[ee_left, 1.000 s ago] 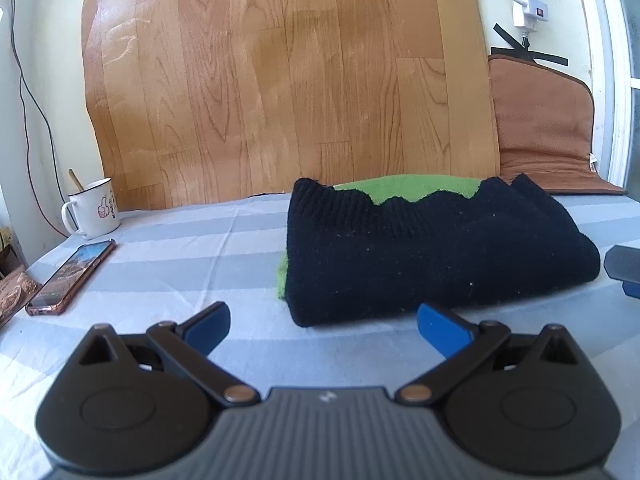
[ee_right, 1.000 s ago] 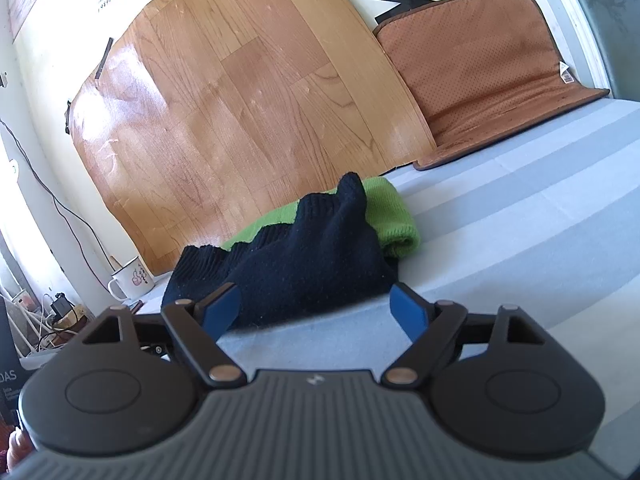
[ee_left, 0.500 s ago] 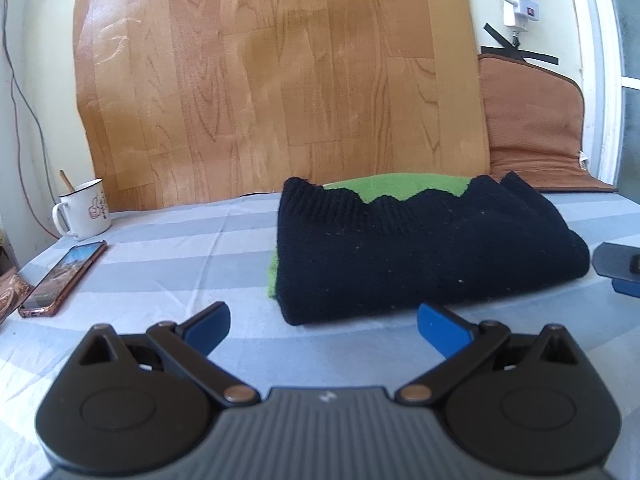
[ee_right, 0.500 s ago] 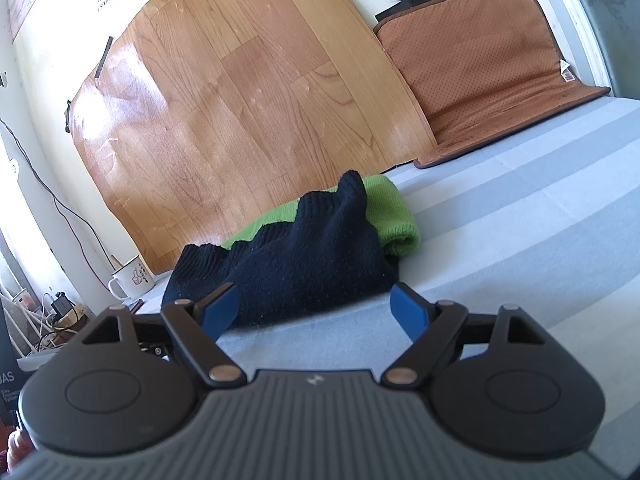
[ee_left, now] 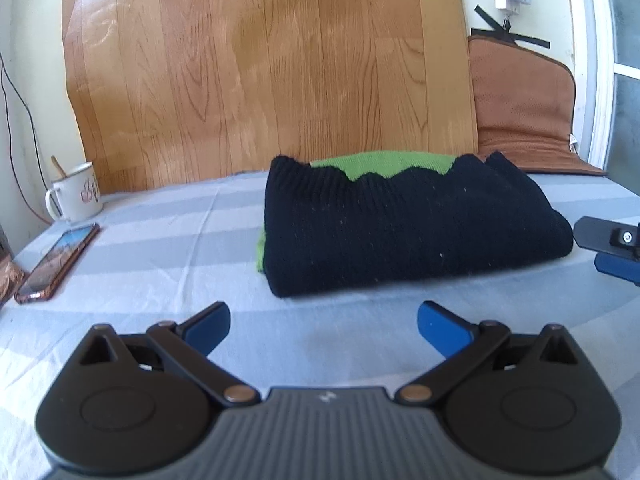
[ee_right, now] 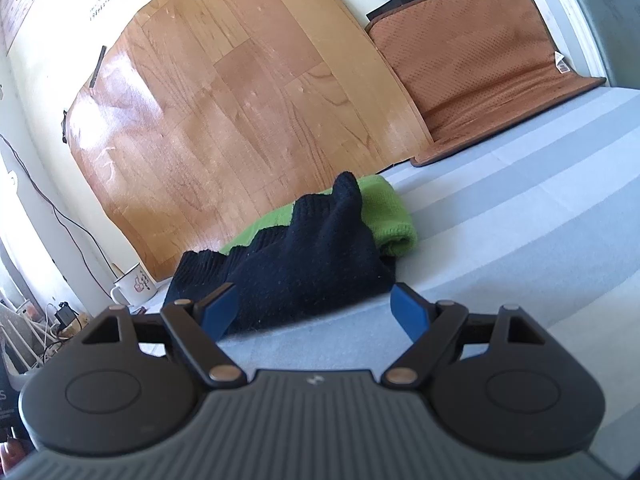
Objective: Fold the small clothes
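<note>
Nearest, the left gripper (ee_left: 323, 322) and right gripper (ee_right: 314, 307) both hover with fingers spread apart, holding nothing. Just beyond lies the folded black-and-green sweater (ee_left: 404, 232) on the striped sheet (ee_left: 168, 240). Far left, a phone (ee_left: 56, 262) and mug (ee_left: 78, 196); the mug's print is blurred.

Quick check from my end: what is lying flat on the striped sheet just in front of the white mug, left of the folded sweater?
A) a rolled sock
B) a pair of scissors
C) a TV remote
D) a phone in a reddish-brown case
D: in the left wrist view a phone in a reddish-brown case lies flat, screen up, on the striped sheet, nearer the camera than the mug and left of the folded sweater.
</note>
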The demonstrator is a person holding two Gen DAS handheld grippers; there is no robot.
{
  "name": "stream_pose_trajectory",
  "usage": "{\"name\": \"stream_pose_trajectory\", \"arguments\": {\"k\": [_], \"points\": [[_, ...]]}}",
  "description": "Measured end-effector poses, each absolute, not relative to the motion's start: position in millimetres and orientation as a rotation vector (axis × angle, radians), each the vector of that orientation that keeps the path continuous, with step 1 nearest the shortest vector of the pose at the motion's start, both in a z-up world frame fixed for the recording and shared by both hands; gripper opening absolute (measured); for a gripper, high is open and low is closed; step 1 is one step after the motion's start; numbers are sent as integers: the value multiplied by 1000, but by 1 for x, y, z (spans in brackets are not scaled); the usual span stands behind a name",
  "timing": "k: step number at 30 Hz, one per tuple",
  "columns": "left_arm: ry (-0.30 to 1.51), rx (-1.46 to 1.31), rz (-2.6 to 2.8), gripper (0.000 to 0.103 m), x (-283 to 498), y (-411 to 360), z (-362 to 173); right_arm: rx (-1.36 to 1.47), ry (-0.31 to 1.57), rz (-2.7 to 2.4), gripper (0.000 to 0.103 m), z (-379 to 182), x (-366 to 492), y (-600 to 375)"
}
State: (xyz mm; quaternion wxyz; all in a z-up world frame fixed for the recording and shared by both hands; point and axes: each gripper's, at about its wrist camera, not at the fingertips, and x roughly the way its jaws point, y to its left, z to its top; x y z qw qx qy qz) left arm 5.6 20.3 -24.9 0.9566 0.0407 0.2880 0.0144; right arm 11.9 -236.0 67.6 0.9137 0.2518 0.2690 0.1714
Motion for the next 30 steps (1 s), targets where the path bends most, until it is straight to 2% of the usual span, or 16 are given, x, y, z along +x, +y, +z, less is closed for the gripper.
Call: {"name": "stream_pose_trajectory", "arguments": {"k": [8,30], "points": [[664,69,44,103,2,13,-23,532,540,363,85,67,10,-239],[711,123,77,103,-7,2,-22,542,532,364,85,68,8,-241]]}}
